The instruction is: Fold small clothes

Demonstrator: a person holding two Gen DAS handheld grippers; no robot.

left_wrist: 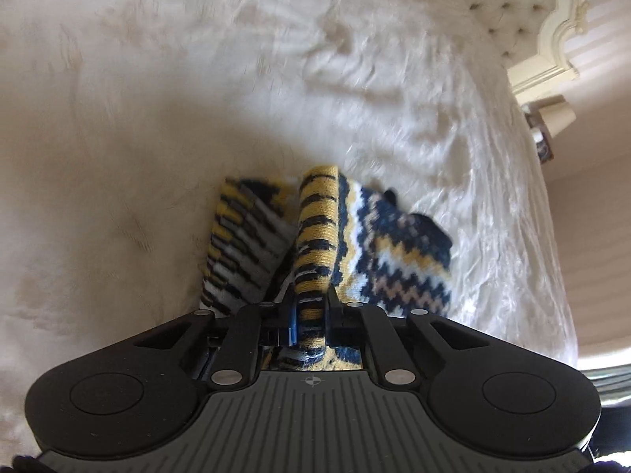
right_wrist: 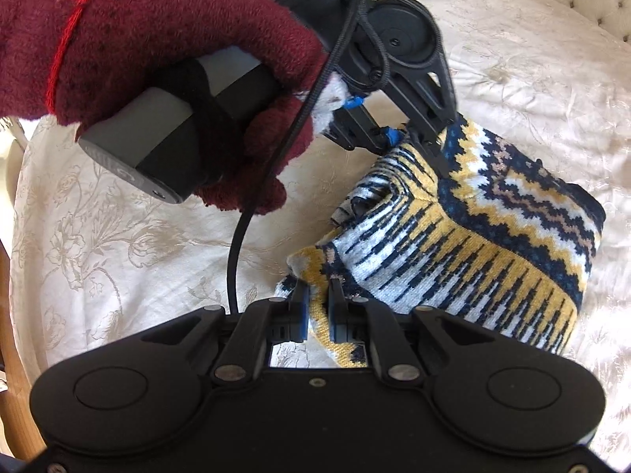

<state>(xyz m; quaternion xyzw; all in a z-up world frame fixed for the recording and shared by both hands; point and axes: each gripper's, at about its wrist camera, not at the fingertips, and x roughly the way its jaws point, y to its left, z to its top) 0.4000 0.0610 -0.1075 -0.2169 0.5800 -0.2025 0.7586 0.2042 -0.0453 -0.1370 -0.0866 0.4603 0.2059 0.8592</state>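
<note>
You were mid-fold: both your left gripper and right gripper were clamped on the navy, yellow and white patterned knit garment, draped mid-bed on the cream bedspread, needing laying flat.

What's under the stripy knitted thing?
Under the knitted garment lies the cream flowered bedspread. It shows all around, but the garment covers the part right beneath, so anything there is hidden.
</note>
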